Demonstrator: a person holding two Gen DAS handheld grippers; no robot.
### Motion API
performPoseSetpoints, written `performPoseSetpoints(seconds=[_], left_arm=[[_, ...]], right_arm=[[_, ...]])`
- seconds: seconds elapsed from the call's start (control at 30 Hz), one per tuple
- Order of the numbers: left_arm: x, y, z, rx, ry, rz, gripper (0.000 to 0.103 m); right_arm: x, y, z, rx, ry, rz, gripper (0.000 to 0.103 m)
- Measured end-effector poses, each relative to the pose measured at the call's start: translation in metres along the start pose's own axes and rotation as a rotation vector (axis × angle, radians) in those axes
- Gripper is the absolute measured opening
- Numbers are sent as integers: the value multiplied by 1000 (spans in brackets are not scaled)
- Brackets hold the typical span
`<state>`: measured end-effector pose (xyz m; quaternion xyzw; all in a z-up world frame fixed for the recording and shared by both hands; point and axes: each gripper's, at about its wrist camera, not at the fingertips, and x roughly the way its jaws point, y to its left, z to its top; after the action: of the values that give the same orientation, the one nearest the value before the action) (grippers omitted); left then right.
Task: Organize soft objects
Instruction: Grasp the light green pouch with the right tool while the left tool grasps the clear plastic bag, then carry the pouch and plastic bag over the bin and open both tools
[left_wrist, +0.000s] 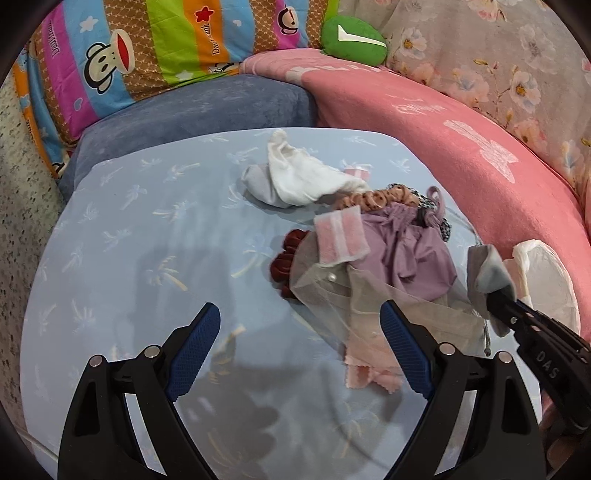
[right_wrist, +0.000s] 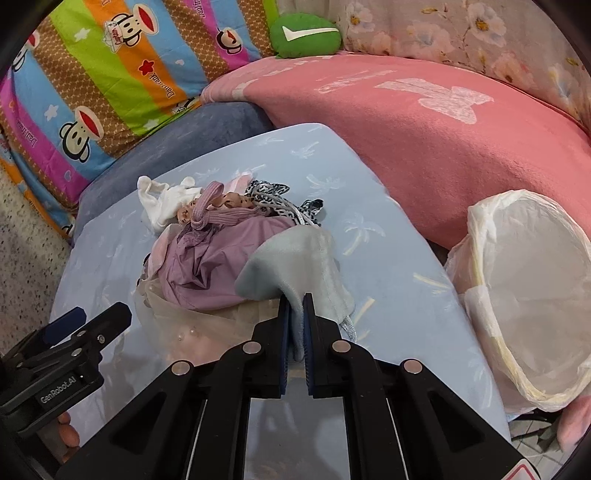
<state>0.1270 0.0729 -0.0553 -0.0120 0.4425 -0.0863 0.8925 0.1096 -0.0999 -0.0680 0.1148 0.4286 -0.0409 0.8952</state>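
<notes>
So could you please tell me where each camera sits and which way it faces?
Left wrist: on the open left gripper, facing the clothes pile on the blue board; the right gripper enters from the right.
Right wrist: on the right gripper, shut on a grey cloth, white bag at right; the left gripper shows lower left.
Shared: pile, board, pink blanket.

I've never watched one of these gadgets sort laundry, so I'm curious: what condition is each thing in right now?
Left gripper: open, holding nothing.
Right gripper: shut on the grey cloth.
Grey cloth: pinched, lifted off the pile.
Purple garment: crumpled in the pile.
White sock: lying loose, apart from the pile.
Dark red scrunchie: partly under the sheer fabric.
White bag: open, looks empty.
</notes>
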Motion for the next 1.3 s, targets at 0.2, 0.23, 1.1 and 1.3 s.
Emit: performPoseSetpoints(seconds=[0.2,0.23,1.1,1.3], left_arm=[[12,-16,-4,-9,26,-54,74],[16,-18,-4,-8,33,-60,69],[-69,-36,16,38,-115,-173,2],[-99,-48,31,67,-179,-201,2]], right_arm=[[-20,-14,-2,18,-25,-5,6],[-22,-15,-3,20,-26,-4,6],[-94,-15,-8,14,-131,36,6],[-121,-19,-3,15,-178,44,6]])
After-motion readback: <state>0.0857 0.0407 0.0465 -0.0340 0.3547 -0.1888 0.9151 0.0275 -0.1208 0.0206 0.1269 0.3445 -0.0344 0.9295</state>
